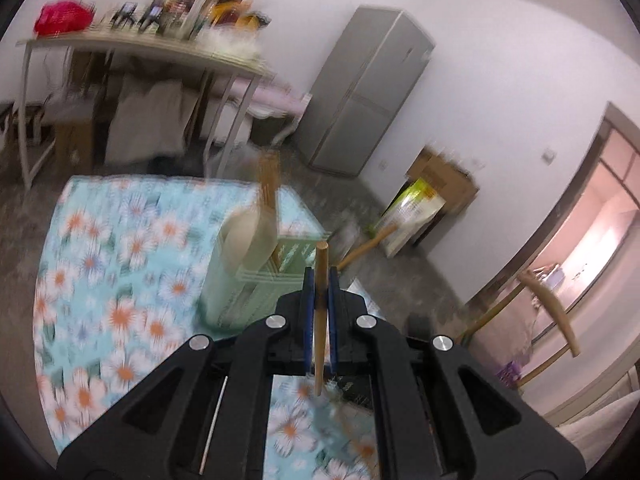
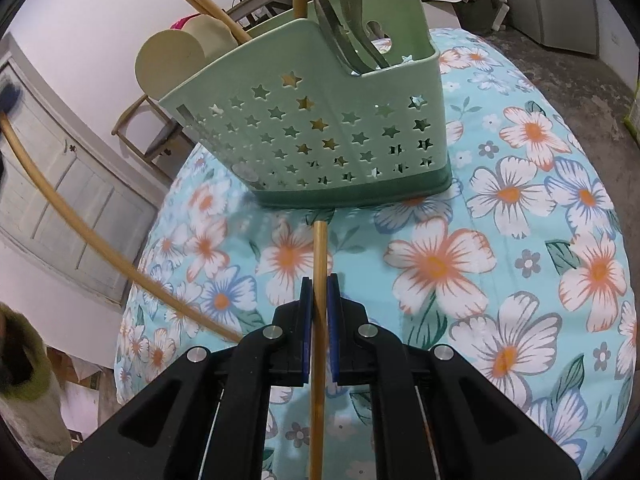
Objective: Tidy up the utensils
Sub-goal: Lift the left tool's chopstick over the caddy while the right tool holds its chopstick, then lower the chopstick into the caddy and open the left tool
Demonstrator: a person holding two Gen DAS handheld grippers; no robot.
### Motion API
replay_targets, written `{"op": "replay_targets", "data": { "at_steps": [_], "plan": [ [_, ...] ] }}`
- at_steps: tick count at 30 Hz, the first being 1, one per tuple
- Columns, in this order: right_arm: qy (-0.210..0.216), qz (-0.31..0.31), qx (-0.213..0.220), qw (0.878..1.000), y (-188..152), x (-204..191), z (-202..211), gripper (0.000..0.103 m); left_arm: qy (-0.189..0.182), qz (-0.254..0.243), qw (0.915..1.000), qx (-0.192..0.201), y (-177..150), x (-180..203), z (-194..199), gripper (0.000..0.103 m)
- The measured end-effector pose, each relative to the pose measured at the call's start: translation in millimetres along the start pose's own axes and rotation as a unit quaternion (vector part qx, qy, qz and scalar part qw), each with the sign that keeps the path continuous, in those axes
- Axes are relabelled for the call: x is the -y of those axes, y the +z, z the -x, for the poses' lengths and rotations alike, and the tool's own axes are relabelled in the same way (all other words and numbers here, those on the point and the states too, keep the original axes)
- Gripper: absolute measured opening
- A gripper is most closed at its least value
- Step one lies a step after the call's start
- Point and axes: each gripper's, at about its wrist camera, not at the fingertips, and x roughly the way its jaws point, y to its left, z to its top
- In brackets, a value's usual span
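A green utensil caddy (image 2: 320, 136) with star holes stands on the floral tablecloth (image 2: 500, 240); it holds wooden spoons (image 2: 172, 60), chopsticks and metal cutlery (image 2: 344, 32). My right gripper (image 2: 319, 292) is shut on a wooden chopstick (image 2: 319, 252) whose tip points at the caddy's base. In the blurred left wrist view the caddy (image 1: 248, 272) sits just ahead to the left. My left gripper (image 1: 320, 284) is shut on a wooden stick (image 1: 321, 272) held above the table.
Another long wooden stick (image 2: 80, 232) curves across the left of the right wrist view. A shelf table (image 1: 140, 44), a grey fridge (image 1: 368, 92), a chair (image 1: 548, 312) and boxes (image 1: 432, 200) stand beyond the table.
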Motion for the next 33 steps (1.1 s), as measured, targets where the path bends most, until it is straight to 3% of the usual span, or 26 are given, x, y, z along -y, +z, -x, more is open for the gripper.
{"op": "replay_targets", "data": {
  "at_steps": [4, 10, 15, 21, 30, 32, 33],
  "plan": [
    [0.001, -0.003, 0.003, 1.0, -1, 0, 3, 0.007, -0.019, -0.032, 0.9979, 0.053, 33, 22, 11, 0.005],
    [0.004, -0.009, 0.004, 1.0, 0, 3, 5, 0.007, -0.009, -0.063, 0.991, 0.118, 71, 38, 11, 0.004],
    [0.006, -0.01, 0.006, 1.0, 2, 3, 5, 0.007, 0.032, -0.09, 0.9851, 0.143, 84, 46, -8, 0.005],
    [0.007, -0.011, 0.006, 1.0, 3, 3, 5, 0.007, 0.08, -0.119, 0.9801, 0.136, 72, 45, -53, 0.005],
    [0.007, -0.007, 0.01, 1.0, 2, -1, 5, 0.007, 0.111, -0.132, 0.9791, 0.107, 22, 25, -105, 0.005],
    [0.006, -0.005, 0.014, 1.0, 2, -2, 8, 0.007, 0.11, -0.121, 0.9812, 0.102, 17, 20, -100, 0.015],
    [0.006, -0.005, 0.016, 1.0, 2, -3, 10, 0.007, 0.108, -0.112, 0.9822, 0.104, 15, 18, -93, 0.025]
  ]
}}
